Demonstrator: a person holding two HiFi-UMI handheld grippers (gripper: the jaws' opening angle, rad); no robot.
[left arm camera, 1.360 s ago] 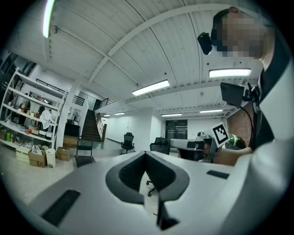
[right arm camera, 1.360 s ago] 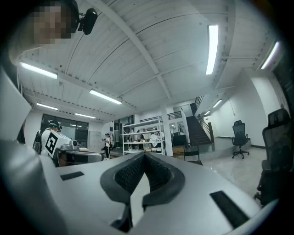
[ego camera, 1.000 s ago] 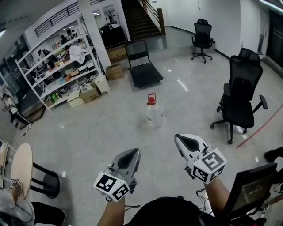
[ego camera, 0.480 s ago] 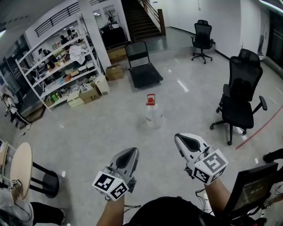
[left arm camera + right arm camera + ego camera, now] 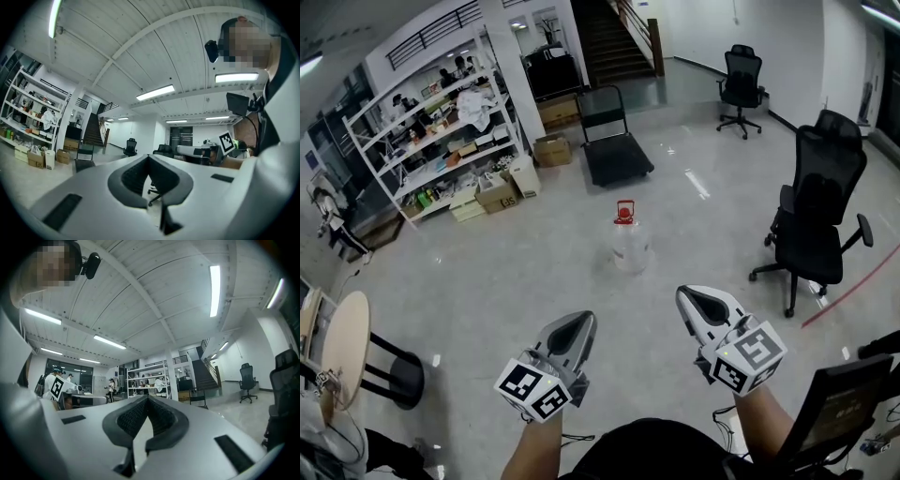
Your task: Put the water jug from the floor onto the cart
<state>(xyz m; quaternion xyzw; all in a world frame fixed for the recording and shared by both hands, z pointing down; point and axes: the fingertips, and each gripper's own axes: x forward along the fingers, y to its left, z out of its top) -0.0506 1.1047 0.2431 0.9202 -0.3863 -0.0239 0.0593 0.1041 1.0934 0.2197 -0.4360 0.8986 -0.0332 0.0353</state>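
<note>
The left claw (image 5: pixel 577 326) and right claw (image 5: pixel 697 300), low in the frame, were both clenched on nothing and had only crept slightly forward in the last second, so the approach had barely begun. The water jug (image 5: pixel 629 246) stood upright on the floor (image 5: pixel 516 272) at frame centre, well beyond both claws, with the platform cart (image 5: pixel 617 156) farther off, upper middle.

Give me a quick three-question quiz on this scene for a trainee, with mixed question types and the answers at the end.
1. True or false: the water jug already stands on the cart.
2. The jug's cap is: A blue, B red, C green?
3. Fill in: the left gripper and the right gripper both have their jaws ____.
Key: 1 false; 2 B; 3 shut.
</note>
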